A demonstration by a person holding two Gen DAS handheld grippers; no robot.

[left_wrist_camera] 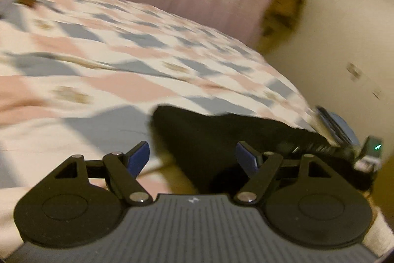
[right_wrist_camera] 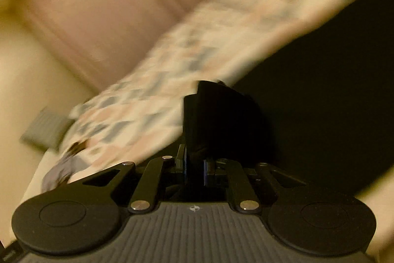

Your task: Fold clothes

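Right tongs clamped on a black garment over a patterned bedspread; left tongs apart beside it.

In the right wrist view, your right tongs (right_wrist_camera: 194,169) at lower centre are closed on a bunched fold of the black garment (right_wrist_camera: 216,115), which rises as a stiff pleat ahead of the fingers and spreads dark across the right of the frame; the pinch probably holds one edge so the cloth can be carried over. In the left wrist view, your left tongs (left_wrist_camera: 192,159) stand apart with nothing between the blue pads (left_wrist_camera: 139,155); the garment's pointed edge lies at centre right on the diamond-patterned bedspread (left_wrist_camera: 123,53). Open bedspread fills the left and upper left; the bed's edge falls away at right, near the cream wall (left_wrist_camera: 344,28). Both views are motion-blurred.
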